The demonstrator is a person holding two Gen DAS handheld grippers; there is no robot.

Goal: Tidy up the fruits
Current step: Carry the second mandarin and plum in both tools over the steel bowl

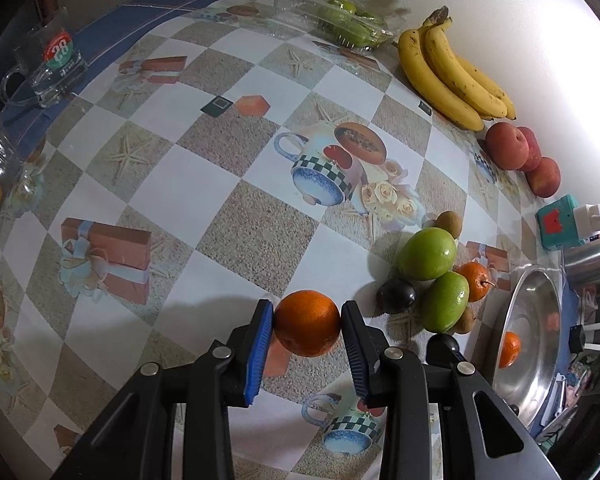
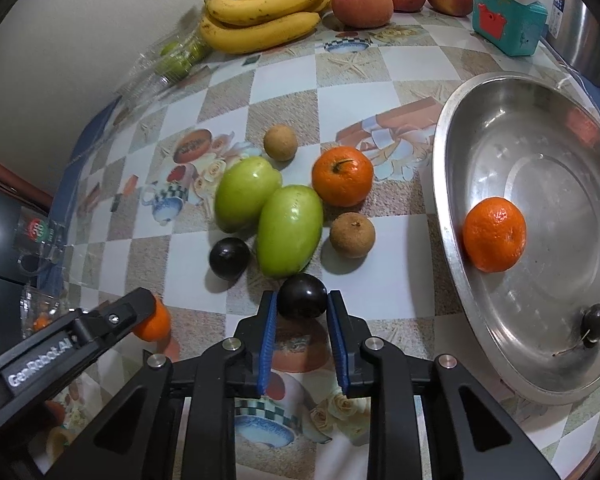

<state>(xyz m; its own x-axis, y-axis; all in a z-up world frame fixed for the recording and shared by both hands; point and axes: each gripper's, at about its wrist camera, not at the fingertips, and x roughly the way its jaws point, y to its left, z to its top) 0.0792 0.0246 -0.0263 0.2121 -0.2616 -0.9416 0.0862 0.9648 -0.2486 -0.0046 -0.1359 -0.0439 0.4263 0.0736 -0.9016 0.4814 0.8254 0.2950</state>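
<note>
Right gripper [image 2: 302, 304] clamped on dark plum [image 2: 302, 295] at six o'clock; steel bowl [image 2: 452, 152] at three o'clock.

Both fisheye views are bright and mostly sharp, with straight lines bowed and dark vignette at the corners. In the left wrist view the pale wall [image 1: 540, 40] at upper right is blown out to white. Soft shadows fall leftward from the fruit on the checkered oilcloth counter [image 1: 220, 184]. The round stainless steel tray [image 2: 540, 152] carries dull reflections and a mild sheen. The far edges look slightly smeared.
</note>
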